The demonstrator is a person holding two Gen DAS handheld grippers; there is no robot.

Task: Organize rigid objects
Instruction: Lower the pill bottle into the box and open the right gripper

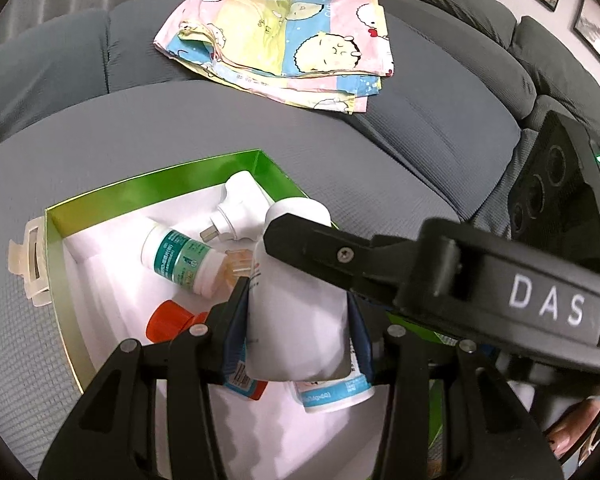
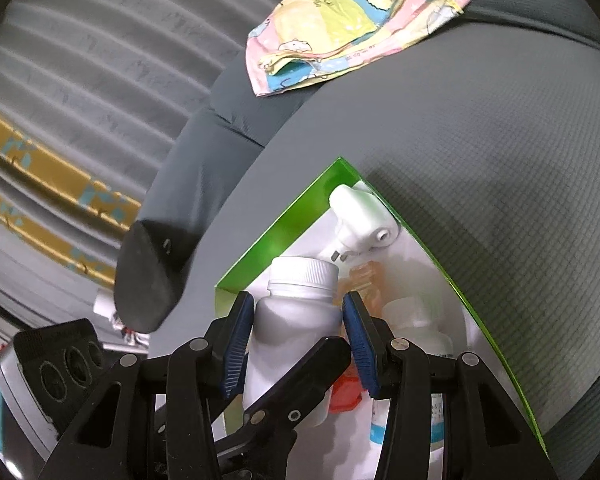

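A plain white bottle hangs over the open green box, and both grippers have hold of it. My left gripper is shut on its body with the blue pads on either side. A black finger of the right gripper presses near the bottle's top. In the right wrist view the capped white bottle sits between the pads of my right gripper, which is shut on it. A left gripper finger crosses in front of it.
The green box holds a white plug adapter, a green-labelled bottle, an orange cap, a blue-labelled bottle and an amber item. A beige hair clip lies beside the box. A cartoon-print cloth lies on the grey sofa.
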